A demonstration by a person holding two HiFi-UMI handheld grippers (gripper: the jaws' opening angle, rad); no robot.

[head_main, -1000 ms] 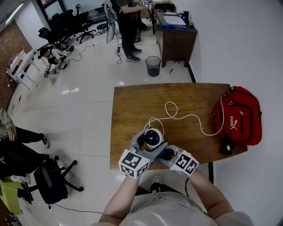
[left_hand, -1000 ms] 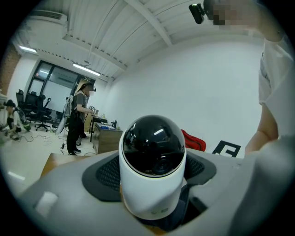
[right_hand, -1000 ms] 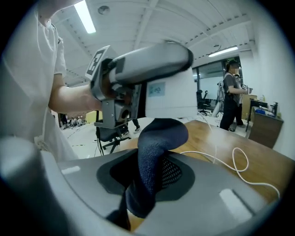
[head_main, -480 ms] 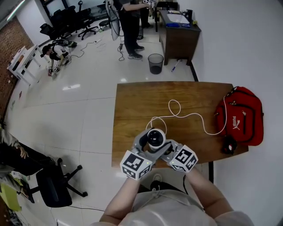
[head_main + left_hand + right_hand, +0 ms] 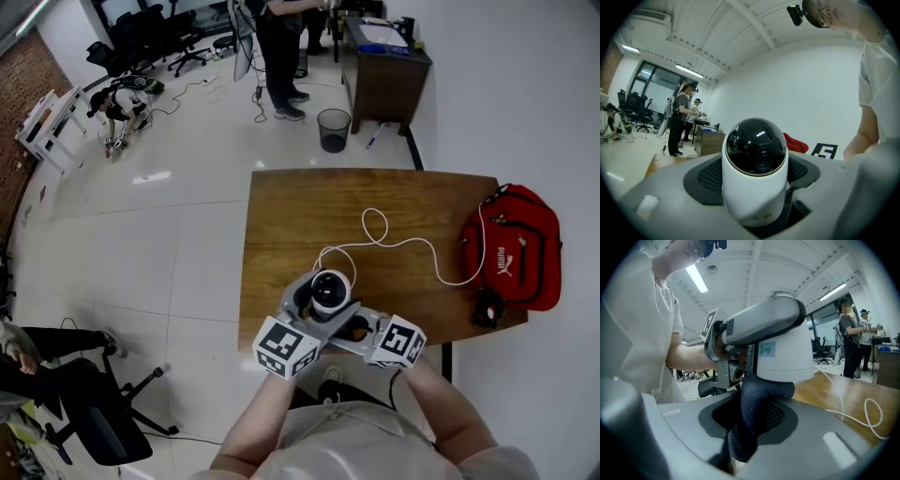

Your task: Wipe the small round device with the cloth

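Note:
The small round device [image 5: 329, 292], a white body with a black dome, sits between the jaws of my left gripper [image 5: 317, 302], which is shut on it and holds it above the table's near edge. In the left gripper view the device [image 5: 755, 168] fills the middle, lens facing the camera. My right gripper [image 5: 356, 327] is shut on a dark blue cloth [image 5: 755, 401]. The cloth's bunched end presses against the underside of the device's white base [image 5: 785, 355]. The left gripper [image 5: 757, 326] shows above it in the right gripper view.
A white cable [image 5: 394, 246] loops across the wooden table [image 5: 281, 216] from the device toward a red bag [image 5: 511, 246] at the right edge. A dark small object [image 5: 485, 307] lies by the bag. People stand by a desk [image 5: 380, 66] and a bin [image 5: 333, 128] beyond.
My right gripper has shifted and tilted a little with the cloth under the device's base. The left gripper holds the device still.

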